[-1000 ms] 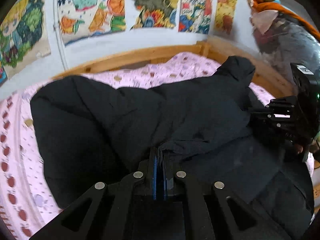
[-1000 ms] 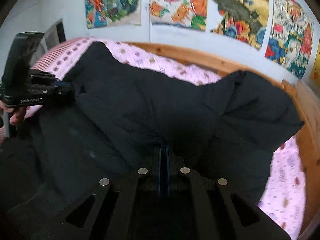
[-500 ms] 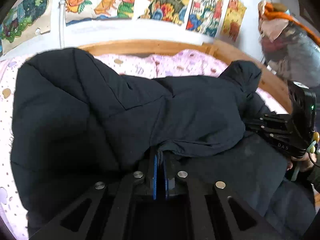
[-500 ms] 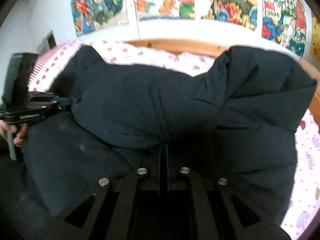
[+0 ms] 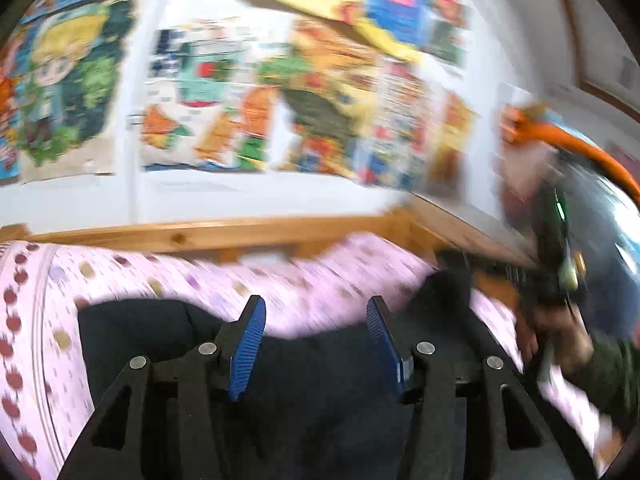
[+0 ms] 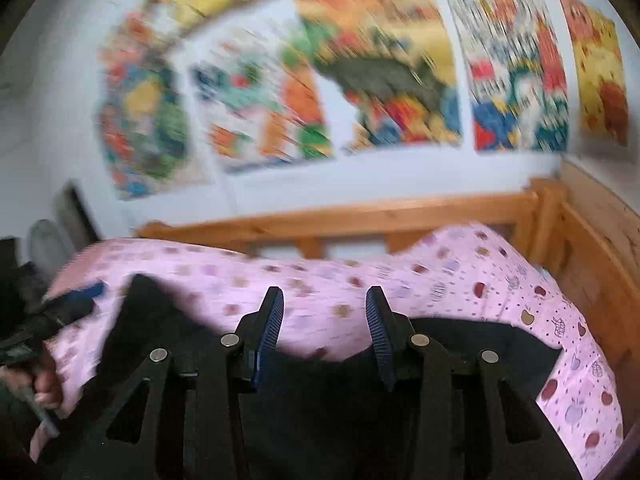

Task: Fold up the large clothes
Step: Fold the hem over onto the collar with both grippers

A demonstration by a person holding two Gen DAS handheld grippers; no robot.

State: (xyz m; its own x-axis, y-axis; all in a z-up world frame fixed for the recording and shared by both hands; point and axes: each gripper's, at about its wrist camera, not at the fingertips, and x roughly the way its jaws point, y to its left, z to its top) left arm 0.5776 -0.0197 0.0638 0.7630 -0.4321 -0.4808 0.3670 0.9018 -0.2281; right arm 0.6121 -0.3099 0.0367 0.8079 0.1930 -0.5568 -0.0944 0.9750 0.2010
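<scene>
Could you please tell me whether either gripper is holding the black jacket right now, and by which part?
Nothing is held: the left gripper and right gripper are opening, empty, above the black jacket.

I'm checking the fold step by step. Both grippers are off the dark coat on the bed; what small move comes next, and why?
Probably lower both to a fresh edge of the coat. The left gripper and right gripper are opening with nothing between the pads, and the coat lies bunched on the pink sheet.
</scene>
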